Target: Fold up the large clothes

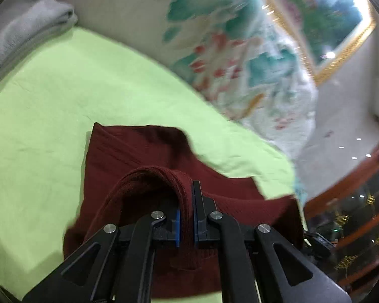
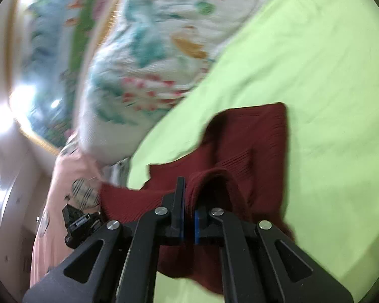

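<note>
A dark red knit garment (image 1: 128, 151) lies partly folded on a light green bed sheet (image 1: 50, 96). My left gripper (image 1: 186, 202) is shut on a bunched edge of the garment and holds it raised above the rest. In the right wrist view the same garment (image 2: 252, 141) hangs from my right gripper (image 2: 188, 202), which is shut on another bunched edge. The left gripper's black body (image 2: 80, 223) shows at the lower left of the right wrist view. The garment's lower part is hidden behind the fingers.
A floral white quilt (image 1: 240, 58) is piled along the far side of the bed, also in the right wrist view (image 2: 149, 58). A grey blanket (image 1: 25, 22) lies at the upper left. A gold-framed picture (image 1: 341, 25) hangs on the wall. Wooden furniture (image 1: 353, 202) stands at right.
</note>
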